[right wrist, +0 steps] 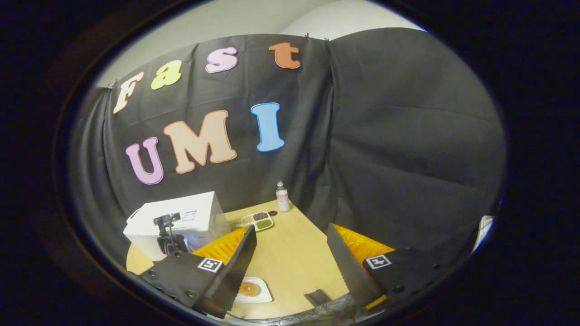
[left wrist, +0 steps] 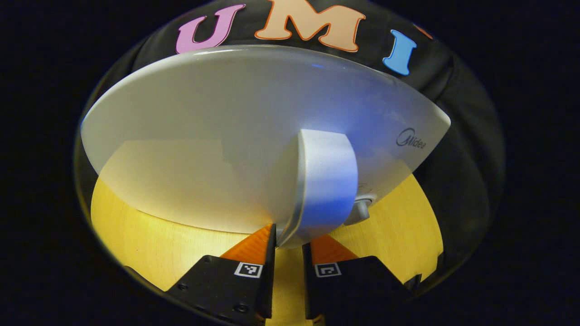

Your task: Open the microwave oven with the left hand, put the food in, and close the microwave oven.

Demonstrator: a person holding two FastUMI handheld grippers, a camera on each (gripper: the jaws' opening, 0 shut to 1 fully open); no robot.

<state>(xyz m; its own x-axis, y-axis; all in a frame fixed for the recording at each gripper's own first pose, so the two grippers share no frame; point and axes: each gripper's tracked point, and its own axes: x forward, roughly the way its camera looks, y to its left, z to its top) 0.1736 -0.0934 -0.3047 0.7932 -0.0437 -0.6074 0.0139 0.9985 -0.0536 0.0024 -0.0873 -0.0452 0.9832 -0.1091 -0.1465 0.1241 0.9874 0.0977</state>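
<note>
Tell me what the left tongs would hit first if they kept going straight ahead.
The microwave's door handle: it stands right ahead of the left tongs, its lower end already between the two fingers. Behind it is the white door. Whether the fingers touch it yet is unclear.

A staged recording booth, not a real kitchen: black cloth wall [right wrist: 385,136] hangs behind a small pale wooden bench [right wrist: 294,253], with a plain room wall [right wrist: 235,18] above it. Ahead and left of the right tool sit a white microwave oven [right wrist: 181,222], a sectioned tray [right wrist: 258,220] and a bottle [right wrist: 282,197].
</note>
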